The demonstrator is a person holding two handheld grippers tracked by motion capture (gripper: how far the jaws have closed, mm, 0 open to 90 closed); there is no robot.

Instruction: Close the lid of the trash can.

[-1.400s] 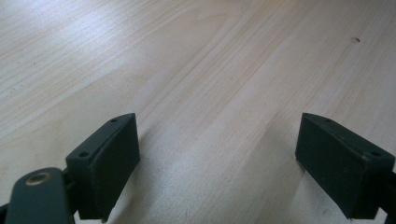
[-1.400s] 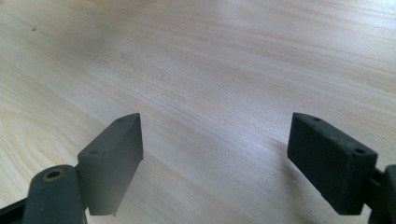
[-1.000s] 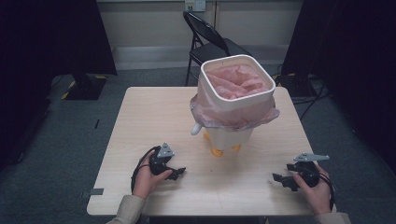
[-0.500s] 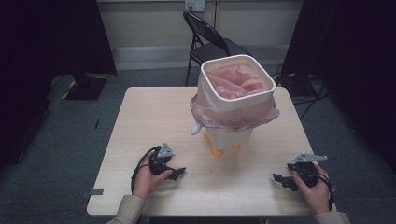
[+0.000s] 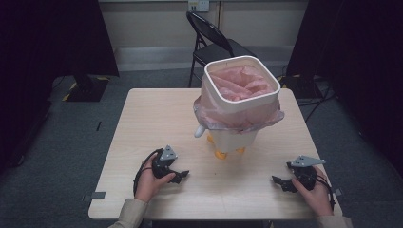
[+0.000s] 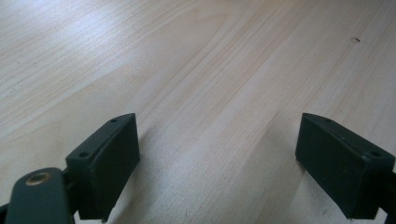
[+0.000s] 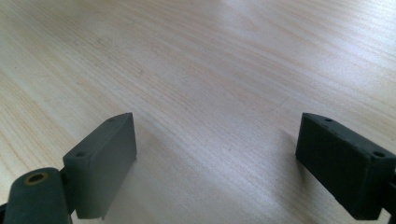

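A dim room with dark curtains at both sides, a grey carpet and a black folding chair point(image 5: 214, 45) against the far wall surrounds a pale wooden table point(image 5: 157, 118). At the near left of it the left gripper point(image 5: 179, 175) rests on the wood in the person's hand, its jaws spread wide with nothing but bare grain between them, as the left gripper view point(image 6: 219, 158) confirms. Toward the middle and far side stands the white bin point(image 5: 237, 99), upright on what look like orange feet, well apart from both grippers. A pink bag liner point(image 5: 242, 80) fills its mouth and folds over the rim, hanging as a loose skirt around the upper wall. At the near right the right gripper point(image 5: 279, 181) lies low on the table too, jaws likewise held wide apart and empty, pointing inward, as the right gripper view point(image 7: 217, 158) shows. The liner looks thin, soft and very light, likely slippery and easy to tear if pinched hard or dragged against the rim; it should crumple and stretch instead of holding a shape. The best hold seems to be the overhanging skirt, where a fold stands clear of the wall, one gripper at each side. The bin itself appears stiff plastic and light, so it may tip or slide when the film is pulled.
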